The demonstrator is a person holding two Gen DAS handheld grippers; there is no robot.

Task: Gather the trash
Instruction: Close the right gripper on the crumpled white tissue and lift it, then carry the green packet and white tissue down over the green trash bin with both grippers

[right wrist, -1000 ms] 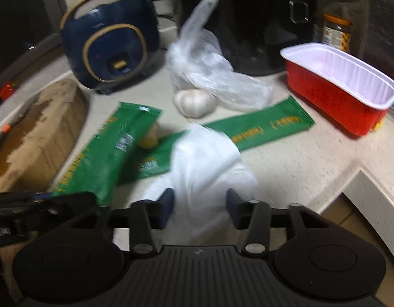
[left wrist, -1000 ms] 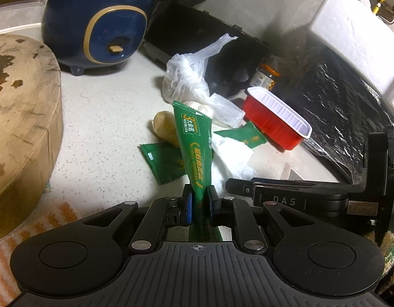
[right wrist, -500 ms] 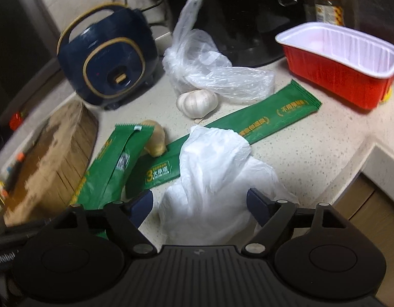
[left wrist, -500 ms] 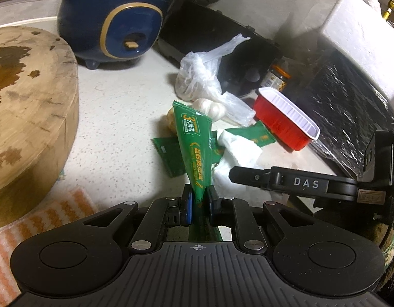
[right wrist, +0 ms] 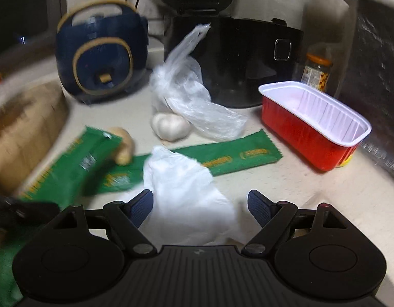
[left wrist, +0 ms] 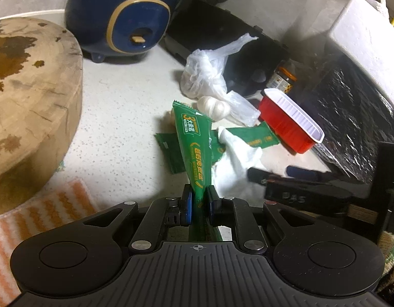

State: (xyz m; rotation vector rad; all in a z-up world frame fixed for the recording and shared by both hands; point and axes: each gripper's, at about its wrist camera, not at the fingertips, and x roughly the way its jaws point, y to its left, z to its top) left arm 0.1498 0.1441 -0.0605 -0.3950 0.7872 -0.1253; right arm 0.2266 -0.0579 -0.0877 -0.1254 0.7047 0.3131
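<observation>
Green and shiny, a long wrapper (left wrist: pixel 195 151) is sitting pinched between the blue pads of the left gripper (left wrist: pixel 199 199). The pads are pressing tight on its bottom end, and the rest of it is sticking up and away over the counter (left wrist: pixel 115 117).

The right gripper (right wrist: pixel 200 204) is standing with its fingers spread wide. A white crumpled bag (right wrist: pixel 186 194) is lying on the counter between them, but the pads are not touching it. The bag looks soft and thin, so it will likely squash flat when it gets squeezed.

Just past the white bag, a second green wrapper (right wrist: pixel 222 157) is lying flat on the counter, and the bag is covering part of it. A bit of ginger (right wrist: pixel 122 145) is sitting by its left end, and a garlic bulb (right wrist: pixel 170 126) is resting just behind, touching a clear plastic bag (right wrist: pixel 189 97). A red tray (right wrist: pixel 312 133) with a white inside is standing empty off to the right. A blue rice cooker (right wrist: pixel 99 56) and a round wooden board (left wrist: pixel 30 97) are farther out.

So one piece of trash is already in hand, and the step now looks like picking up the white bag. For that, the right gripper needs to be going down around the bunched part and closing on it, so the bag does not slip out. The flat wrapper under it may be tugged along a little. I cannot see any bin here, so where the trash goes is not clear.
</observation>
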